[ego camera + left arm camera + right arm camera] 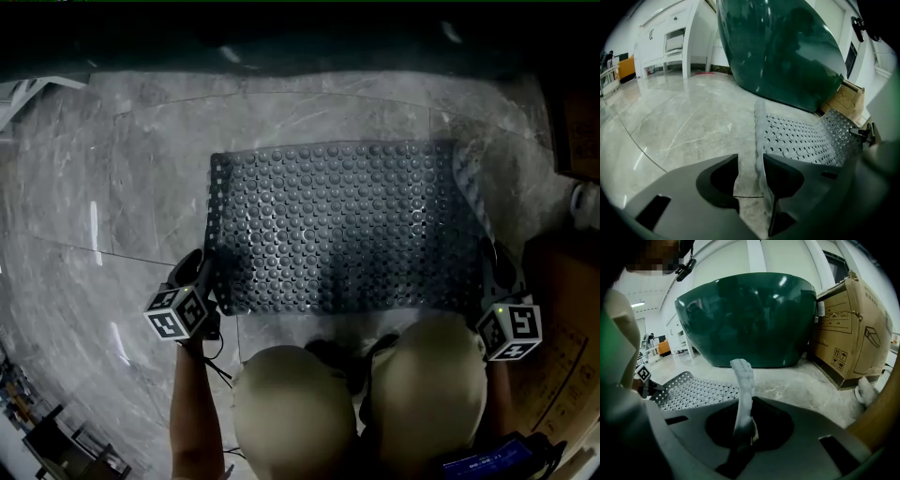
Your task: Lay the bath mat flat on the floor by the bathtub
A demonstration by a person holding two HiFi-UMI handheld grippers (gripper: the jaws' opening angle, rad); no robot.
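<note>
The grey studded bath mat lies spread on the marble floor in front of the dark green bathtub. My left gripper is at the mat's near left corner. In the left gripper view its jaws stand open, with the mat's thin edge running between them along the right jaw, floor showing beside it. My right gripper is at the near right corner, shut on the mat; the pinched edge stands up out of the jaws. The mat's far right corner curls upward.
A cardboard box stands right of the tub, with a white object on the floor at its foot. The person's knees are just behind the mat's near edge. Open marble floor stretches to the left.
</note>
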